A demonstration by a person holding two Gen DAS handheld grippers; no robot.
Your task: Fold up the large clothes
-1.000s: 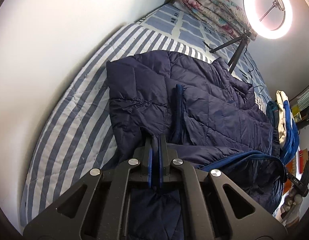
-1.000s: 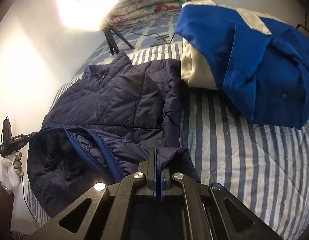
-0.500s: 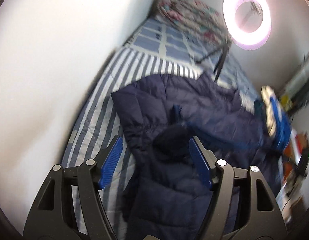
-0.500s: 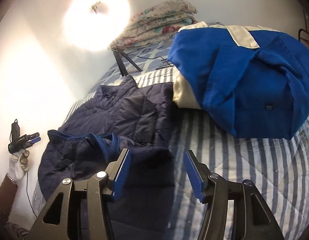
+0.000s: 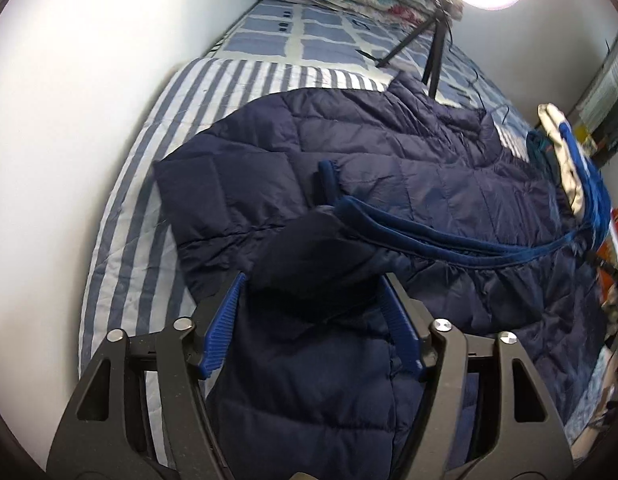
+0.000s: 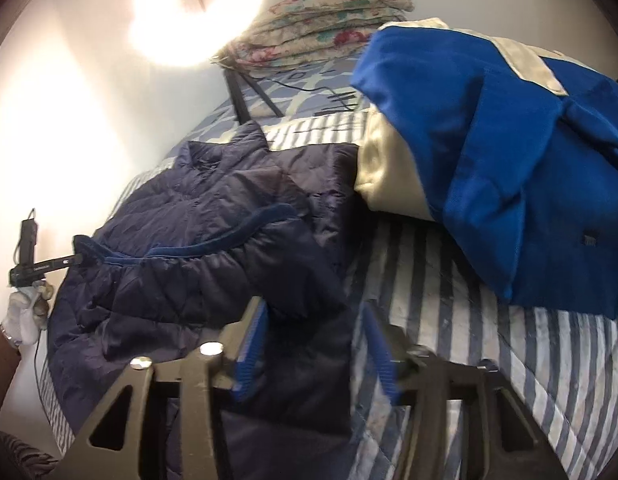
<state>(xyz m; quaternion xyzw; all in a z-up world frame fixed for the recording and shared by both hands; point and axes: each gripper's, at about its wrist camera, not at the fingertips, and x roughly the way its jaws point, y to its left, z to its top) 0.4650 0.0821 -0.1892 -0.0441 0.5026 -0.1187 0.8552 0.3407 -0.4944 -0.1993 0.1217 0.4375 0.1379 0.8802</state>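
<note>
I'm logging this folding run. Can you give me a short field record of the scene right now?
surface: striped bed cover
garment: navy puffer jacket, hem part-folded up
left gripper: closing, jacket fabric between pads
right gripper: closing, jacket corner between pads
beside jacket: blue and cream garment
far end: ring light, folded floral quilt

Two jackets (image 6: 213,240) (image 6: 489,152) (one navy), one ring light (image 6: 197,8).

Navy quilted jacket (image 5: 389,152), blue-and-white striped bedsheet (image 5: 157,152), royal-blue and cream garment (image 6: 489,152), floral quilt (image 6: 333,28)
</note>
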